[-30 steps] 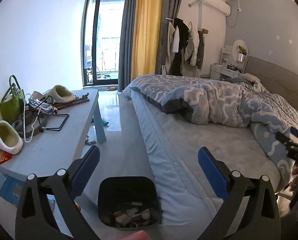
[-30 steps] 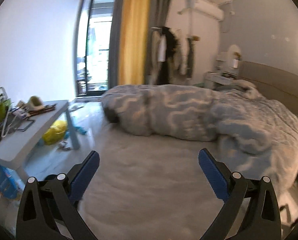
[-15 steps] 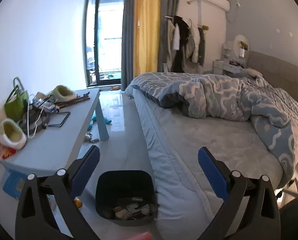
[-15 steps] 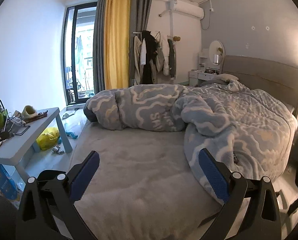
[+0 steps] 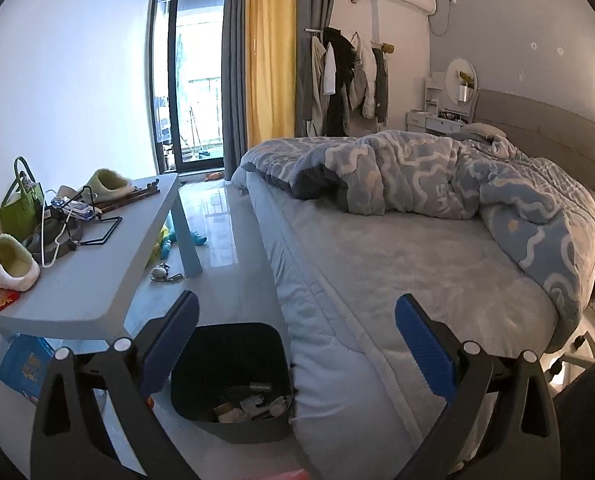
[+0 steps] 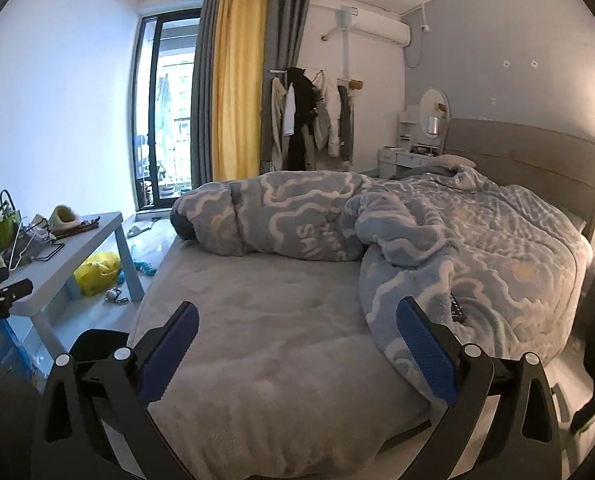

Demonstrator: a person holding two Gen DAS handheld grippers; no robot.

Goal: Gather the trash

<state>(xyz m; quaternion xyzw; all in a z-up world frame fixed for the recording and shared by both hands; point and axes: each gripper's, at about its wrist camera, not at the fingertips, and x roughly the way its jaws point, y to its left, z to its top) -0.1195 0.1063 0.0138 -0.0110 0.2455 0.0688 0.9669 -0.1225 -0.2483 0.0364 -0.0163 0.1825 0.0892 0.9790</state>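
— Where was the trash bin (image 5: 233, 376)?
— On the floor against the bed (image 5: 377, 280), just below the left gripper (image 5: 296, 344) — jaws apart, empty.
— And the right gripper (image 6: 297, 346)?
— Also spread, over the mattress; the left was nearer.

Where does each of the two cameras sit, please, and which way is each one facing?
Left wrist view: on the left tool, looking down the floor between the pale blue low table and the grey-sheeted bed, over the black trash bin; its open blue-padded fingers show.
Right wrist view: on the right tool, above the bed's foot, facing the grey headboard; its open fingers show, and the left tool at the left edge.
Shared: bed, table, blue patterned duvet, yellow curtain.
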